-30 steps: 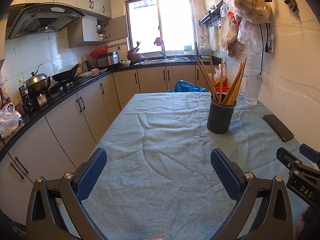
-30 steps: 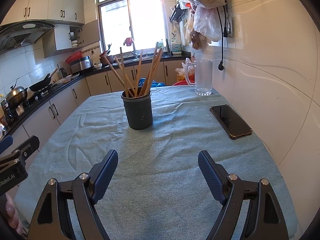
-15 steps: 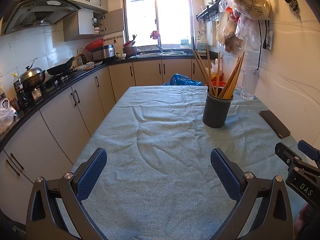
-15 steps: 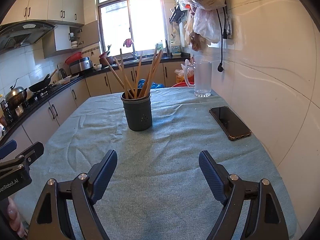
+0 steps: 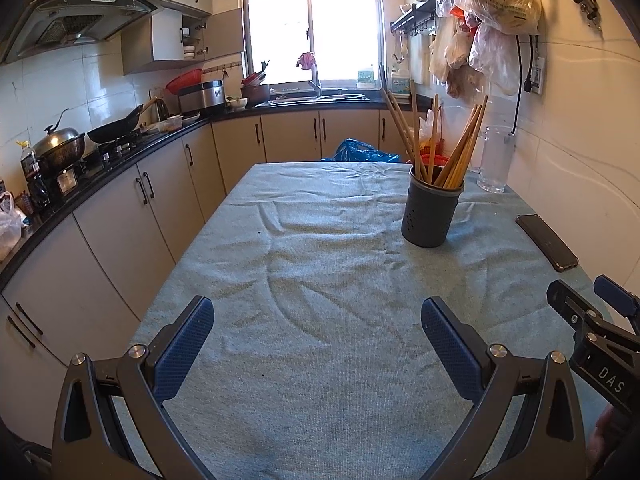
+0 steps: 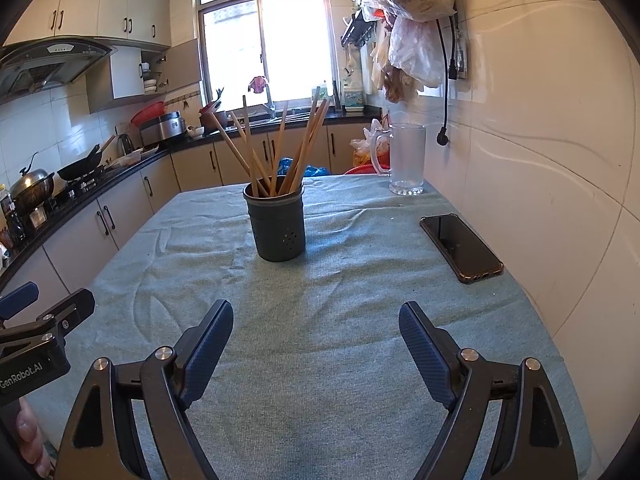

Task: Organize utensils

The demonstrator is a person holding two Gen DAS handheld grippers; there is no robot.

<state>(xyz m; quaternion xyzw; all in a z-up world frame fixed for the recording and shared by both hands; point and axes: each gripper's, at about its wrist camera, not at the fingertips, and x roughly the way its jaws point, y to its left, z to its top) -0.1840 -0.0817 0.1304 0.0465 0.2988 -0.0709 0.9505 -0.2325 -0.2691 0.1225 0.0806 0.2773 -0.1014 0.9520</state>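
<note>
Chopsticks (image 6: 276, 152) are all sitting in the holder (image 6: 276, 224), nothing changing since a second ago, and I'm keeping both grippers (image 5: 316, 344) (image 6: 316, 344) hovering wide open, empty.

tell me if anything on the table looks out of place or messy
Nothing is spilled or broken. The chopsticks stand in the grey holder but splay out in all directions rather than bunched. A phone lies on the wrinkled tablecloth near the wall, an odd item among utensils. Both grippers are open and empty.
</note>
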